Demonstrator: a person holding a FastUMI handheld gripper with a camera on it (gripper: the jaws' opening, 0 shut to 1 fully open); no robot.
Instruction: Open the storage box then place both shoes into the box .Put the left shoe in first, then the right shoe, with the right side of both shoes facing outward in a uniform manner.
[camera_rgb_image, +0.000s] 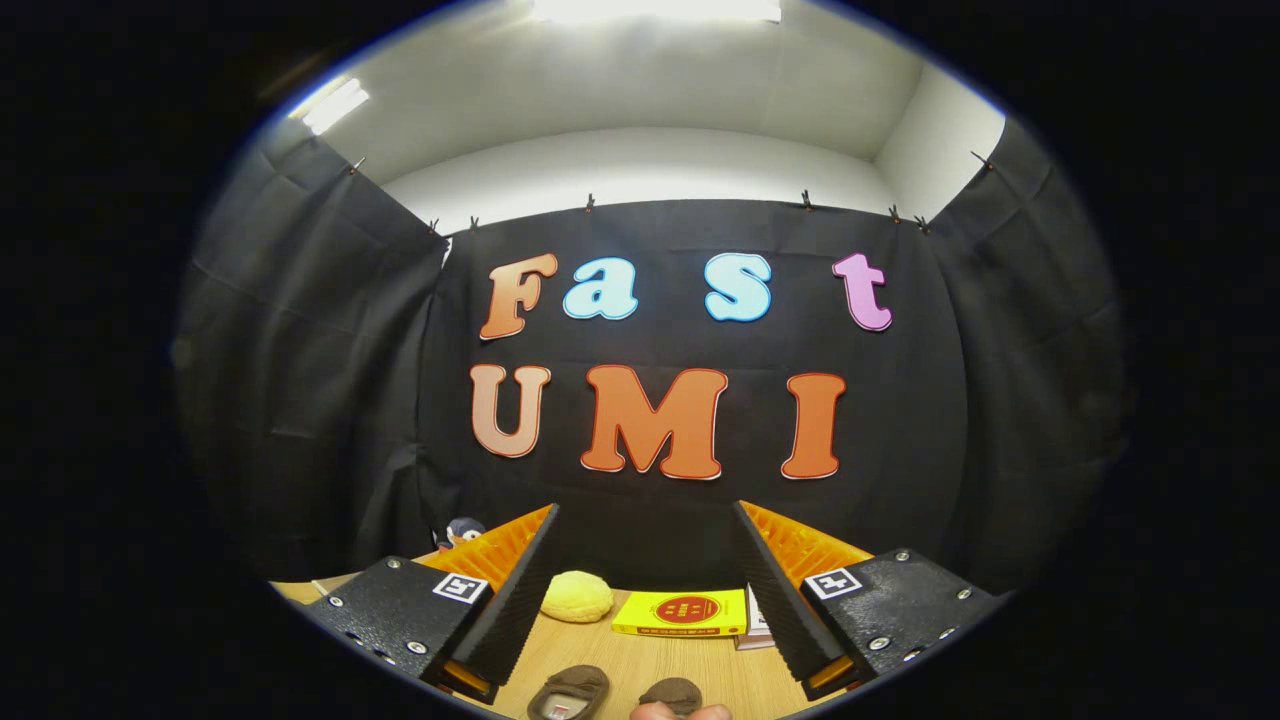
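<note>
My gripper (645, 590) is open, held high over a wooden table (640, 655), with nothing between its fingers. Two brown shoes lie low between the fingers, close to me: the left one (567, 692) shows its opening, the right one (670, 693) shows just its top. A bit of a person's hand (680, 712) shows right below the shoes.
Beyond the fingers, at the table's far edge by the black cloth wall, lie a yellow round plush (577, 596), a flat yellow box with a red mark (682, 612) and a white-and-red item (752, 628). A small penguin toy (462, 531) peeks behind the left finger.
</note>
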